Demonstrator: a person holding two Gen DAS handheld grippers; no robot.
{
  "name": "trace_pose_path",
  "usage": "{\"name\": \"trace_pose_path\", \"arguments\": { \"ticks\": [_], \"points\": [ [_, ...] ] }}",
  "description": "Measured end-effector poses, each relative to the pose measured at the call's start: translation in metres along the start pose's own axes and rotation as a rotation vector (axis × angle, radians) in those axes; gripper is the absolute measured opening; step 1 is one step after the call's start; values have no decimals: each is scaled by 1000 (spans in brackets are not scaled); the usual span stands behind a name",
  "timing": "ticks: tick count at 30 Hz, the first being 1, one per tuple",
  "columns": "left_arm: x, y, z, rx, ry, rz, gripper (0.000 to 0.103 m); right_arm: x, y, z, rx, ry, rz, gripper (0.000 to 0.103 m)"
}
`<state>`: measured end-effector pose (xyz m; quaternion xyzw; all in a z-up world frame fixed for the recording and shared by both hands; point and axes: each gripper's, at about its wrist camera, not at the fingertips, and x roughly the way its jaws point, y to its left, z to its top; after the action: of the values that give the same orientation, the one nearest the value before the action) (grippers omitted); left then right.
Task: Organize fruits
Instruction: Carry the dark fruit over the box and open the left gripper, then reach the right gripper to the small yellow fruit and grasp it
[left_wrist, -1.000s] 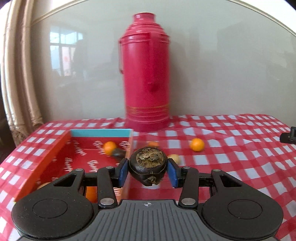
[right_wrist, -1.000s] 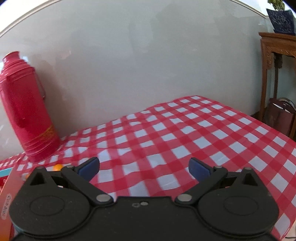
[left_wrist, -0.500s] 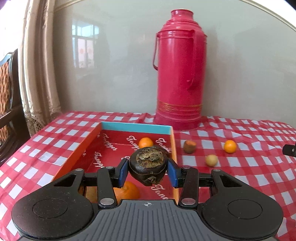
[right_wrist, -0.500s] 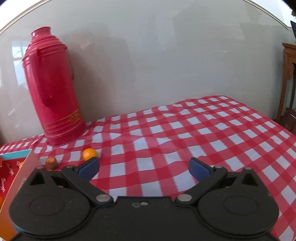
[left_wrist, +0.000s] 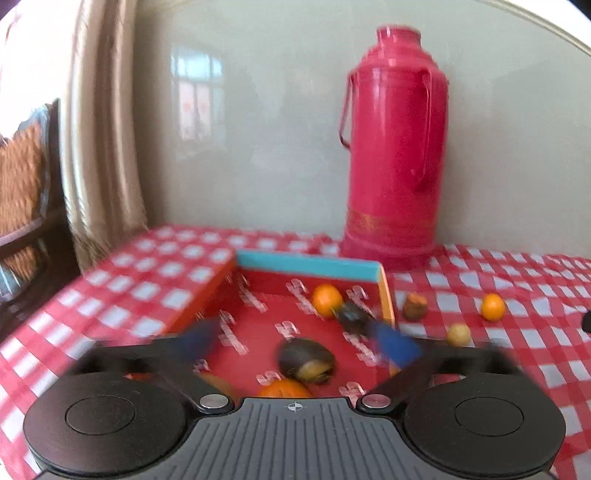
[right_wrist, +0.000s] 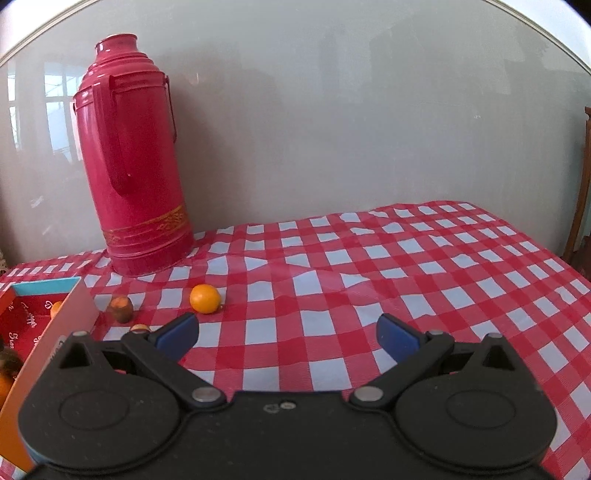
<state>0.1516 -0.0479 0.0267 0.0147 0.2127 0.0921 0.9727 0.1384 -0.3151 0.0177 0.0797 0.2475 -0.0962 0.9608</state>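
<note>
My left gripper (left_wrist: 295, 341) is open over the red box (left_wrist: 306, 264), its blue pads blurred and spread wide. The dark mangosteen (left_wrist: 306, 360) lies in the box between the pads, free of them. The box also holds an orange (left_wrist: 327, 300), a second dark fruit (left_wrist: 354, 317) and another orange (left_wrist: 284, 389) at the near edge. On the cloth to the box's right lie a brown fruit (left_wrist: 415, 306), a small yellow fruit (left_wrist: 459, 334) and an orange (left_wrist: 492, 306). My right gripper (right_wrist: 286, 334) is open and empty above the cloth, right of that orange (right_wrist: 205, 298) and brown fruit (right_wrist: 120, 308).
A tall red thermos (left_wrist: 391, 147) stands behind the box against the wall; it also shows in the right wrist view (right_wrist: 133, 162). The red-checked tablecloth (right_wrist: 369, 280) stretches to the right. A curtain and a wooden chair (left_wrist: 26, 192) are beyond the table's left edge.
My left gripper has opened and let go of the mangosteen, which now lies in the box. The right gripper has swung further left, bringing the thermos and loose fruits into fuller view.
</note>
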Motion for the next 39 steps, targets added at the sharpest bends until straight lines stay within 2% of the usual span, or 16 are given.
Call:
{"name": "trace_pose_path", "arguments": {
  "ticks": [14,23,27,34,39],
  "points": [
    [1,1,1,15,8,1,103,0,0,-1,8,5,34,97],
    [5,13,-1,16,19,16,103,1,15,-3,-44,-24,76,97],
    [6,24,-2,15,20,28,103,6,23,-2,-34,-9,98,97],
    [6,55,-5,-5,18,71,103,13,56,-2,-104,-10,131,97],
    [8,84,-9,-36,28,105,103,25,80,-5,-146,13,151,90]
  ]
}}
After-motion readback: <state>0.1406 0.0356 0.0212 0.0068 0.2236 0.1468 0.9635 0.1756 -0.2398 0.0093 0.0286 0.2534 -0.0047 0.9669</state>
